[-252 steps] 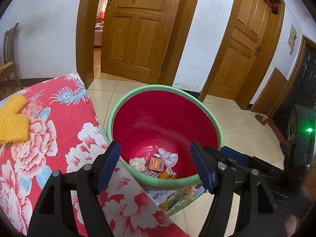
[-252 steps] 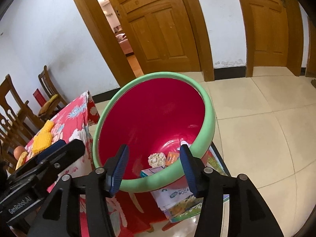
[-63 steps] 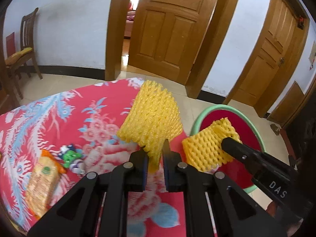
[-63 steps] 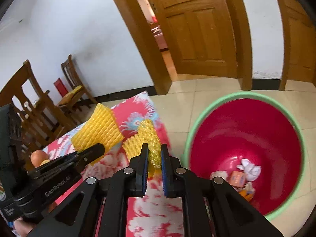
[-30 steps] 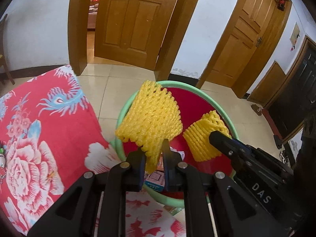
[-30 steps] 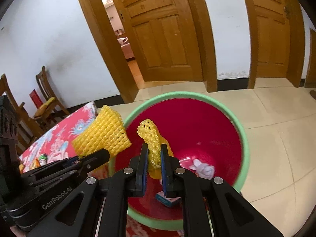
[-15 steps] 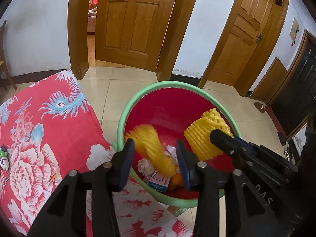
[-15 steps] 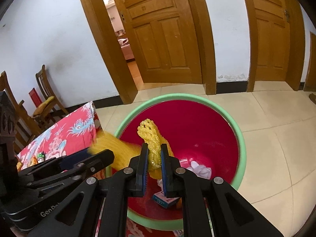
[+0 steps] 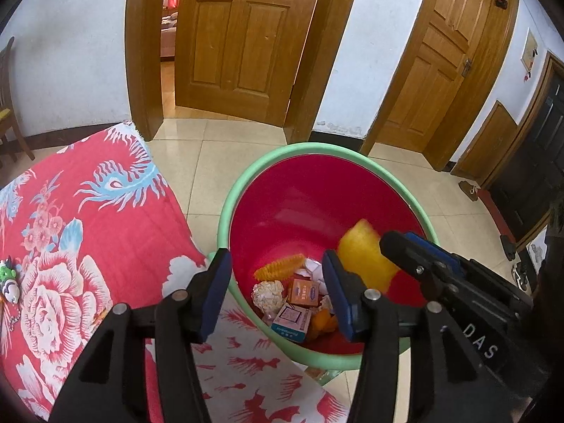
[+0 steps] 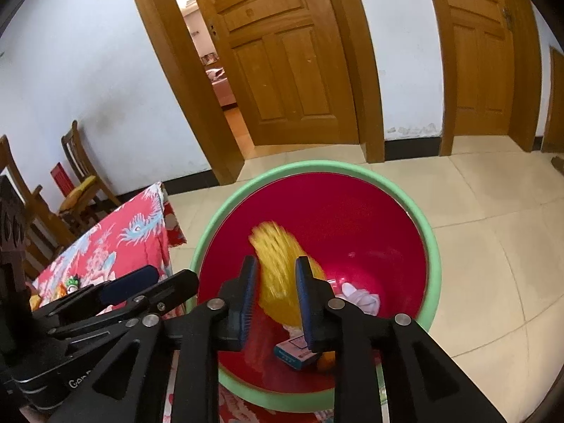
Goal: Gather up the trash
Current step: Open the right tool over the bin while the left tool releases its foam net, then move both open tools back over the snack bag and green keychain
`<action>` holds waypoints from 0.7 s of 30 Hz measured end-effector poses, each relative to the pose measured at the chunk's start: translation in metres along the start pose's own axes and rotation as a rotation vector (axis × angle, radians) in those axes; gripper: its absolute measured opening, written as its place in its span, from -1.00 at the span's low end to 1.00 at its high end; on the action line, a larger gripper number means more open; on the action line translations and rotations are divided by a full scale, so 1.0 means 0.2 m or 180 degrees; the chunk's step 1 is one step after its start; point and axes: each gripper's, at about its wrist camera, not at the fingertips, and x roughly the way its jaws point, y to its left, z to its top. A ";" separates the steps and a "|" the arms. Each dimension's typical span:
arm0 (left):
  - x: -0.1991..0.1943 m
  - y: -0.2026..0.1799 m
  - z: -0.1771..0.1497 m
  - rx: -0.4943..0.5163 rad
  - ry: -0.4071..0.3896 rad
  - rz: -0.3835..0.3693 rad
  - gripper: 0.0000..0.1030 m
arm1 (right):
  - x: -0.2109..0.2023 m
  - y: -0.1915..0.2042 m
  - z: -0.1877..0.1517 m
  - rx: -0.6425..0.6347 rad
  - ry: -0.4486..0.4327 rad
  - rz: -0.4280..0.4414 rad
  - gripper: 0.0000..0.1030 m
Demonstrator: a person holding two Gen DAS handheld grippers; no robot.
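Note:
A red bin with a green rim (image 9: 246,172) (image 10: 435,246) stands on the floor beside the table. It holds small boxes, crumpled paper and one yellow foam net (image 9: 280,267) lying at the bottom. My left gripper (image 9: 276,292) is open and empty above the bin's near rim. My right gripper (image 10: 273,298) is open over the bin. A second yellow foam net (image 10: 278,264) is blurred and falling between its fingers, and it shows in the left wrist view (image 9: 363,257) beside the right gripper's fingers (image 9: 405,246).
The table with a red floral cloth (image 9: 70,218) lies left of the bin, with a small toy (image 9: 8,280) on it. Wooden chairs (image 10: 75,183) stand at the far left. Wooden doors (image 9: 243,35) and a tiled floor lie behind the bin.
My left gripper opened and its foam net dropped to the bin's bottom. My right gripper has just opened and its foam net is falling into the bin.

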 end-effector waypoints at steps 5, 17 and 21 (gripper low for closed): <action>0.00 0.03 0.00 -0.0015 -0.0029 0.0067 0.02 | 0.00 -0.02 0.00 0.0043 0.0012 -0.0048 -0.07; -0.08 0.12 0.04 -0.0133 -0.0027 0.0103 0.01 | 0.00 0.01 0.03 0.0101 -0.0049 0.0020 0.38; -0.14 0.16 0.04 -0.0147 -0.0071 0.0119 0.02 | 0.01 0.05 0.03 0.0071 -0.0049 0.0058 0.59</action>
